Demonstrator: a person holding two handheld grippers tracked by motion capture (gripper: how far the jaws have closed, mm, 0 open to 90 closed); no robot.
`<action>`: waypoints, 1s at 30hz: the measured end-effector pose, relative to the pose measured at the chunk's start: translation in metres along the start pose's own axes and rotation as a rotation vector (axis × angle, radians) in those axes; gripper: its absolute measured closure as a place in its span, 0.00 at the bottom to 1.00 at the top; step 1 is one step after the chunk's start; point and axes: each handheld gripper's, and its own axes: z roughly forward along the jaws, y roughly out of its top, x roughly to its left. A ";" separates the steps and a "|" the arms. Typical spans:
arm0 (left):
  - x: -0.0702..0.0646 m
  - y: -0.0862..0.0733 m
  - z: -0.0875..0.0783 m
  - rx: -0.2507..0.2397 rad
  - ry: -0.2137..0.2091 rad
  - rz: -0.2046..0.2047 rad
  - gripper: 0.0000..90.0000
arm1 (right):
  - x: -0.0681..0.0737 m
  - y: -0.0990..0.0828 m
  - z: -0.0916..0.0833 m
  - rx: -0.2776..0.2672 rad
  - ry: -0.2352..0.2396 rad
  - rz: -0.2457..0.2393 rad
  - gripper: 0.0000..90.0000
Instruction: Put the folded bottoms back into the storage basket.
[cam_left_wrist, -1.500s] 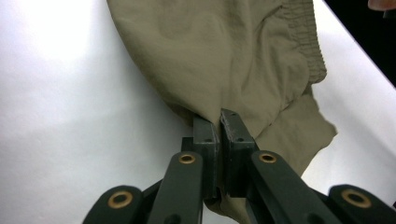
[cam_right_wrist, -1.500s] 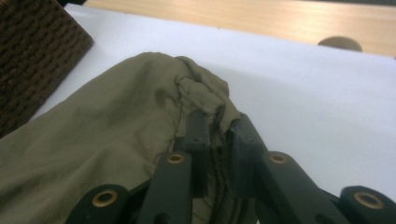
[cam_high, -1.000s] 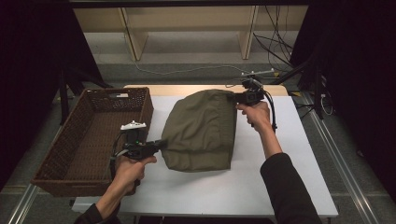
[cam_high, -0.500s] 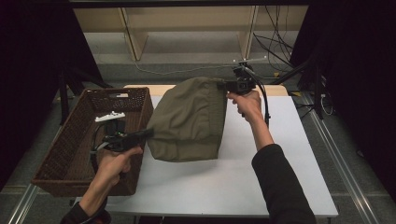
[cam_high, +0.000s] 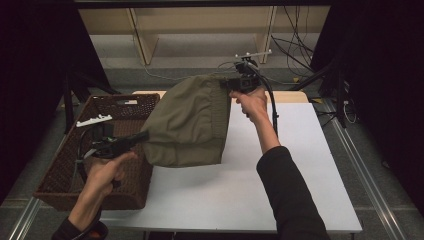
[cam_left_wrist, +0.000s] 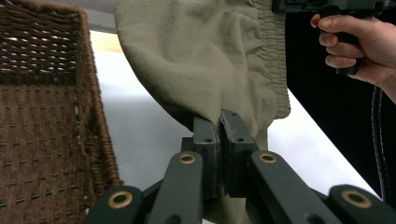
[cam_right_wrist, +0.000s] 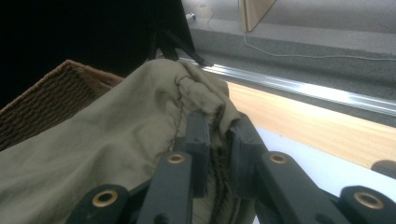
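Olive-green garment (cam_high: 187, 125), up off the white table (cam_high: 280, 190) and slung between two grips. Hung as a slack, folded sheet, lowest fold close above the tabletop; could not tell whether it brushed the surface.

Pinched at the near, lower corner by the left gripper (cam_high: 142, 136). In the left gripper view, jaws closed tight on a thin fold of the cloth (cam_left_wrist: 219, 123), with fabric spilling out above and below the pads. Caught at the far, upper end by the right gripper (cam_high: 225, 82), jaws clamped on the bunched elastic waistband (cam_right_wrist: 217, 126), ribbed edge squeezed between the pads.

So, long axis slanted: low and near at the left hand, high and far at the right, waistband (cam_left_wrist: 271, 56) running down the right-hand side.

Now the part that mattered: wicker basket (cam_high: 65, 165) just to the left, its right wall touching or nearly touching the table's left edge. Left gripper already poised over that near right rim, garment's left edge overhanging the rim, bulk of the cloth over the table. Right hand well apart from the basket, out over the far middle of the table.

Judged from that: called for a sideways carry to the left, the right hand with much farther to go, and enough height kept for the hanging fold to clear the basket wall rather than snag on the weave.
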 end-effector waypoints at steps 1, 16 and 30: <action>0.002 0.001 -0.002 -0.004 -0.001 -0.003 0.95 | 0.002 0.002 0.001 0.001 0.000 -0.002 0.89; 0.023 0.016 -0.040 -0.067 0.006 -0.026 0.95 | 0.040 0.026 0.021 0.000 0.024 -0.034 0.89; 0.045 0.020 -0.070 -0.108 0.025 -0.071 0.95 | 0.075 0.038 0.045 0.010 0.053 -0.066 0.89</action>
